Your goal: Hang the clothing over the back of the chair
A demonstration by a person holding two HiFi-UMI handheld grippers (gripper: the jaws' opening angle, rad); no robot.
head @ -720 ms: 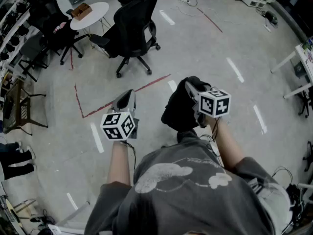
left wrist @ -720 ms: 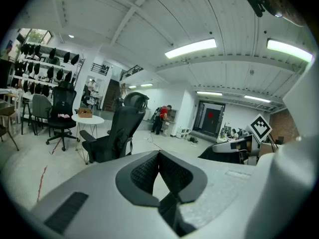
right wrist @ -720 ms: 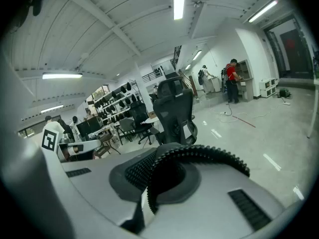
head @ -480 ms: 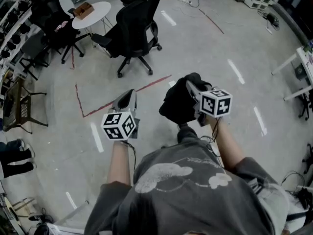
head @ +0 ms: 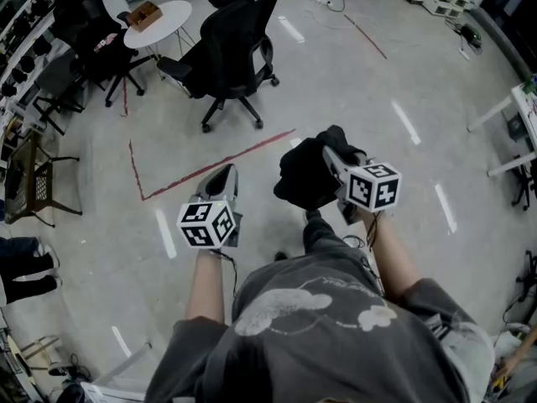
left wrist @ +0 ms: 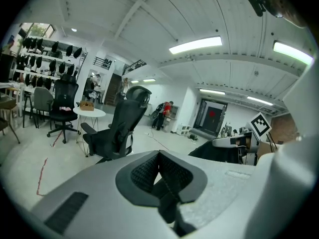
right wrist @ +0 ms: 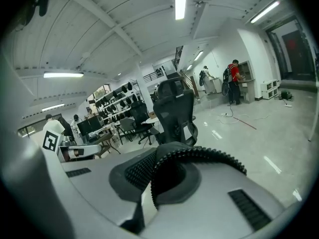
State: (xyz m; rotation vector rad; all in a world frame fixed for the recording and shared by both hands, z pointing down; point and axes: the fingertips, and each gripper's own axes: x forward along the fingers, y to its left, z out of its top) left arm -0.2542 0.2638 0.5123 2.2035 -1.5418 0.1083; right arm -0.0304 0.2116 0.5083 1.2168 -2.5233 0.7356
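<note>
A black garment [head: 304,177] hangs bunched from my right gripper [head: 330,152], which is shut on it. In the right gripper view the cloth [right wrist: 168,177] fills the closed jaws, and a toothed zipper edge [right wrist: 202,154] curves over them. My left gripper [head: 223,175] is level with it to the left, shut with nothing between its pads [left wrist: 144,171]. The black office chair [head: 228,50] stands on the floor ahead, apart from both grippers. It is also visible beyond the jaws as the chair [right wrist: 174,108] and the chair [left wrist: 122,128]. The left gripper view shows the garment [left wrist: 219,152] at right.
A round white table [head: 172,17] with a wooden box [head: 139,17] stands left of the chair. Another black chair [head: 88,32] stands beyond it. Red tape lines [head: 210,166] mark the floor. A wooden chair [head: 33,183] stands at left, a white desk [head: 513,99] at right.
Both grippers sit slightly lower in the head view. The garment still hangs from the right one. Nothing was taken hold of or let go.
</note>
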